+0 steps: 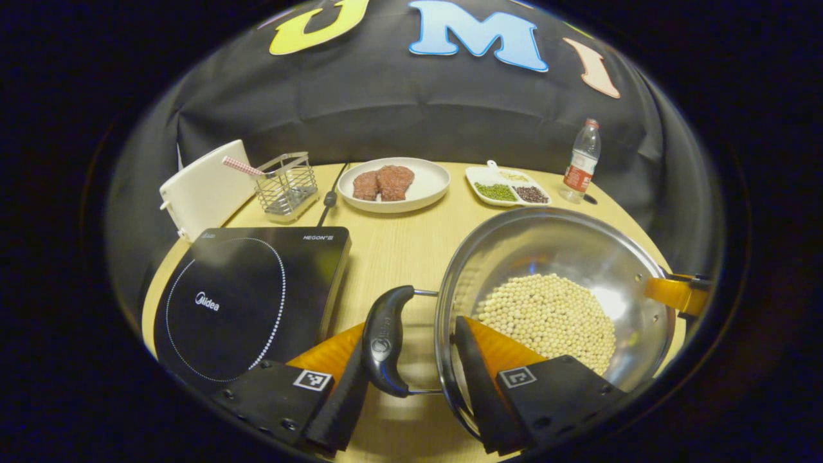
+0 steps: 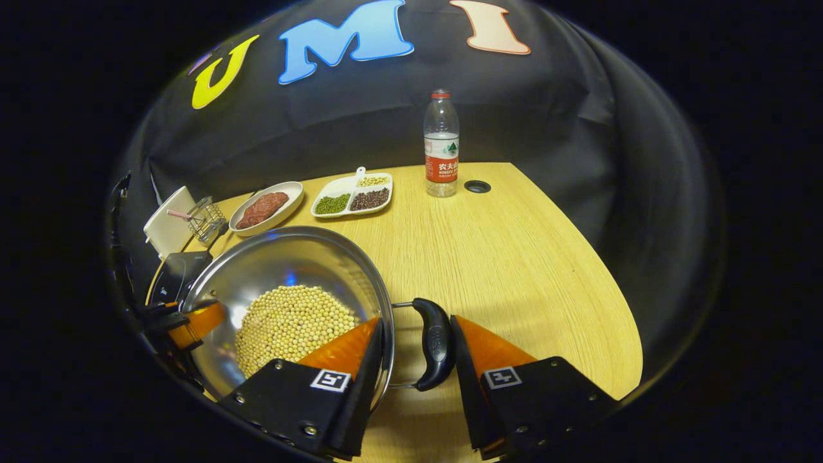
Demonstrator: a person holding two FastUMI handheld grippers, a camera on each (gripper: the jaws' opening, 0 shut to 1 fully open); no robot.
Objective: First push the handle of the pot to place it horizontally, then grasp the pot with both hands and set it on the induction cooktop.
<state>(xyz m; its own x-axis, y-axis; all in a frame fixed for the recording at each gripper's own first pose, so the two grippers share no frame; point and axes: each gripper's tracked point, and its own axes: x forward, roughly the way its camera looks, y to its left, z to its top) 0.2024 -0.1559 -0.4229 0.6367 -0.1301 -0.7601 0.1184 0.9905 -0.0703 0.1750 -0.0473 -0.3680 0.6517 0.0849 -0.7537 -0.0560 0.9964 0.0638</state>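
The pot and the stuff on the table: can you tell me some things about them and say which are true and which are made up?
1. The pot holds pale round beans. True.
2. The pot already sits on the induction cooktop. False: it stands on the table beside the cooktop.
3. The left gripper has one finger on each side of a black pot handle. True.
4. The plate holds green beans. False: it holds meat; green beans lie in the divided dish.
5. The water bottle lies on its side. False: it stands upright.
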